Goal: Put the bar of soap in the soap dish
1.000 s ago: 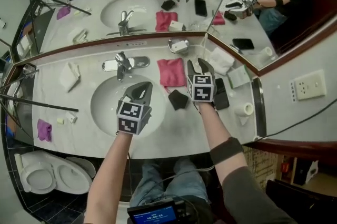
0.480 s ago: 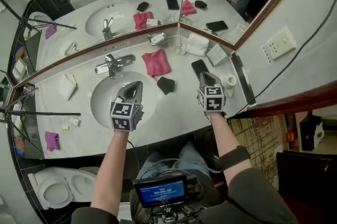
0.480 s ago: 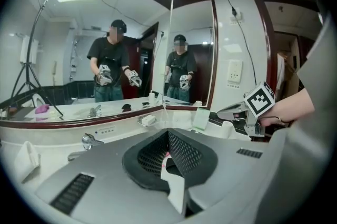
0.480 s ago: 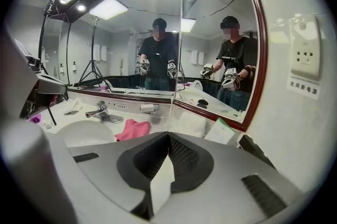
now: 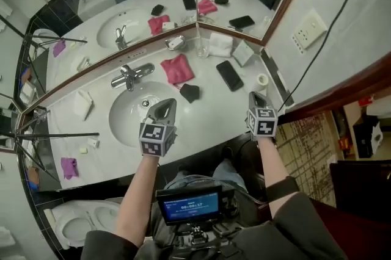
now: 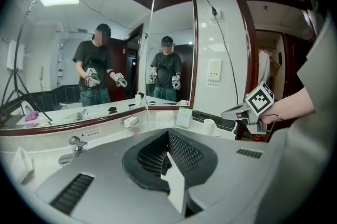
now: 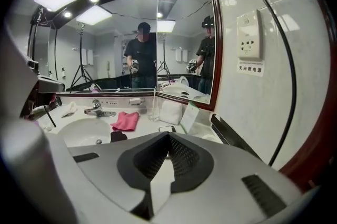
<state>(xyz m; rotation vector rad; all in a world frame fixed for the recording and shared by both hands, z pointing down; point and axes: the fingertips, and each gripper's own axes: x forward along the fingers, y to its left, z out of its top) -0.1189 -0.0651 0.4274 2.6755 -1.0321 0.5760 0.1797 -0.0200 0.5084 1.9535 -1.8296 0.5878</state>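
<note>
A white bar of soap lies in the metal soap dish (image 5: 175,42) at the foot of the mirror, behind the pink cloth (image 5: 177,68). The left gripper view shows the same dish (image 6: 129,121) far beyond the jaws, and the right gripper view shows the dish (image 7: 136,100) near the tap. My left gripper (image 5: 168,104) hangs over the front of the sink basin (image 5: 131,121), shut and empty. My right gripper (image 5: 255,96) is at the counter's right front corner, shut too, with nothing between its jaws. Both are far from the dish.
A phone (image 5: 229,75), a small black object (image 5: 189,92), a glass (image 5: 201,48), a folded white towel (image 5: 220,43), a card (image 5: 242,52) and a small cup (image 5: 263,79) stand on the right. The tap (image 5: 131,75), a white cloth (image 5: 82,103) and a purple cloth (image 5: 69,167) are left.
Both grippers have drawn back towards the counter's front edge. The right one moved right, away from the black object and phone, and its jaws went from open to shut. The head view shifted.
</note>
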